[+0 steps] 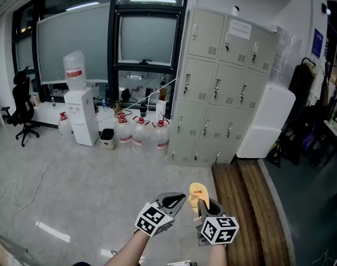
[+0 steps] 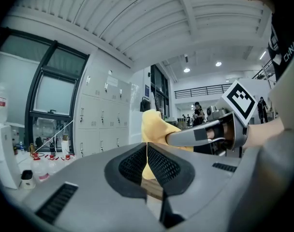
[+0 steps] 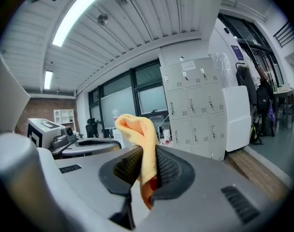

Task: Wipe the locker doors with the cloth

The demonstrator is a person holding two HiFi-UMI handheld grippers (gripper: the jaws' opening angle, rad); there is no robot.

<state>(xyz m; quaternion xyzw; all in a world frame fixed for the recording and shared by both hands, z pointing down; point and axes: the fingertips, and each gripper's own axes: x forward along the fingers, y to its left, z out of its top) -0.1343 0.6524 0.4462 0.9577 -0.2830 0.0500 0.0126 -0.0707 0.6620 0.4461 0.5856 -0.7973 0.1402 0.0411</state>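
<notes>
1. The yellow cloth (image 1: 197,192) sits bottom centre in the head view, bunched and standing up out of the right gripper (image 1: 201,205). The right gripper view shows the jaws clamped on a fold of it, with a loop rising above the pads and a tail hanging below.
2. The left gripper (image 1: 178,199) is just beside the right one. Its jaws are pressed together with nothing between them, and the cloth shows only behind their tips.
3. Both grippers are held low and close together, forearms entering from the bottom edge and jaws pointing ahead toward the lockers.
4. The grey locker doors (image 1: 224,87) stand upper right of centre, well apart from the cloth, across bare floor (image 1: 74,193) and beside a wooden platform (image 1: 243,198).
5. The step in hand appears to be the approach, since no door is touched yet.
6. The next move likely calls for closing the gap, raising the right gripper and laying the loose loop of cloth flat against a door. The grip looks narrow, so firm pressure could drag the cloth out.
</notes>
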